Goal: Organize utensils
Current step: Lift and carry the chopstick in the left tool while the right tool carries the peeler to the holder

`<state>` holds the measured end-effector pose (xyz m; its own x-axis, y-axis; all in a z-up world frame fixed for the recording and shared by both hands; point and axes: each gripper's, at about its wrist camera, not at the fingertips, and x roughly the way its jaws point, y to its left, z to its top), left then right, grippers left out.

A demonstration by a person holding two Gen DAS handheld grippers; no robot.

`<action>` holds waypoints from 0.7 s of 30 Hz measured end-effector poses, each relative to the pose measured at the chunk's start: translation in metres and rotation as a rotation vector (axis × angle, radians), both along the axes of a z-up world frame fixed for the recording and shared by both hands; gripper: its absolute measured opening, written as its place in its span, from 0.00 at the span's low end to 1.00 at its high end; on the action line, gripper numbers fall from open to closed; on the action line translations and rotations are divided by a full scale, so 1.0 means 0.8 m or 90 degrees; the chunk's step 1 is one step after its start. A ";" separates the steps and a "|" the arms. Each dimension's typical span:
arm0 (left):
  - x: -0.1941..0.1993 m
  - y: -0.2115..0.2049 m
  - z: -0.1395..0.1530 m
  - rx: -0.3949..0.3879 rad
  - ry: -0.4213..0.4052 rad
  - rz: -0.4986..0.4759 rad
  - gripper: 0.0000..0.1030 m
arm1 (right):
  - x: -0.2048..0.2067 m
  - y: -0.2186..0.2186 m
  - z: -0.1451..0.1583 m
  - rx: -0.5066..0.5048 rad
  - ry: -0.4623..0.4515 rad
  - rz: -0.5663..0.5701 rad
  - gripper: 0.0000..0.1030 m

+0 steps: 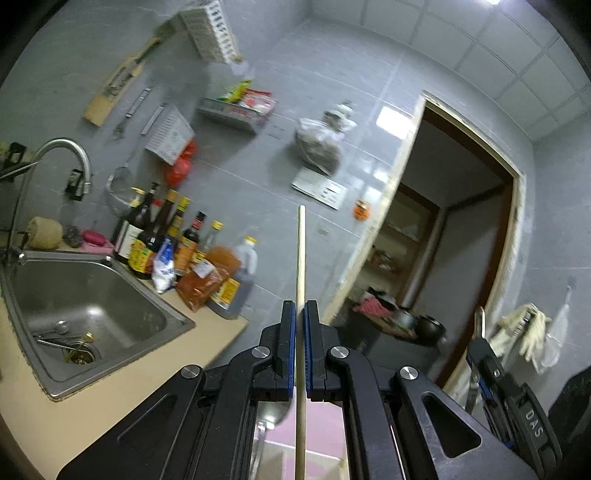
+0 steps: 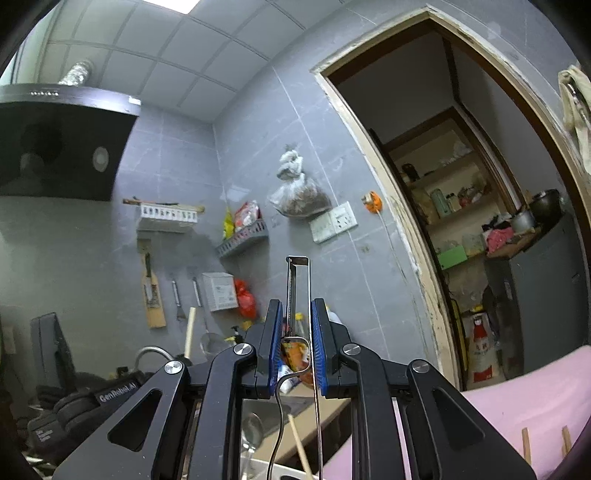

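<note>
The sink (image 1: 92,291) holds a few metal utensils (image 1: 55,334) lying by its drain, toward its near left corner. My left gripper (image 1: 300,314) is closed tight on a wooden chopstick (image 1: 300,258) that stands up past the fingertips. My right gripper (image 2: 297,314) clamps a metal peeler (image 2: 298,291), its frame rising between the jaws.

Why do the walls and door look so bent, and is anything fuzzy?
Left wrist view: the fisheye lens bows the door frame; the hanging racks are smeared, while the chopstick between the fingers is sharp. Right wrist view: same curving, dark corners, a ceiling light glaring; the peeler is crisp.
</note>
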<state>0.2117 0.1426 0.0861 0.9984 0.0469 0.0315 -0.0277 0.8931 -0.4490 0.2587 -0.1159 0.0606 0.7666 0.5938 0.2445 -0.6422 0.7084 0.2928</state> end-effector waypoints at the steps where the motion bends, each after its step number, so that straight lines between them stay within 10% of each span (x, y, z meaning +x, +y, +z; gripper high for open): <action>1: 0.000 0.001 -0.005 0.001 -0.004 0.015 0.02 | 0.003 0.002 -0.005 -0.001 0.004 -0.007 0.13; 21: 0.021 -0.022 -0.063 0.040 0.035 0.097 0.02 | 0.028 0.028 -0.054 -0.069 0.034 -0.041 0.13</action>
<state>0.2285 0.1253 0.0356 0.9801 0.1980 -0.0161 -0.1887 0.9026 -0.3869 0.2809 -0.0936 0.0177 0.8143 0.5634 0.1397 -0.5798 0.7773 0.2441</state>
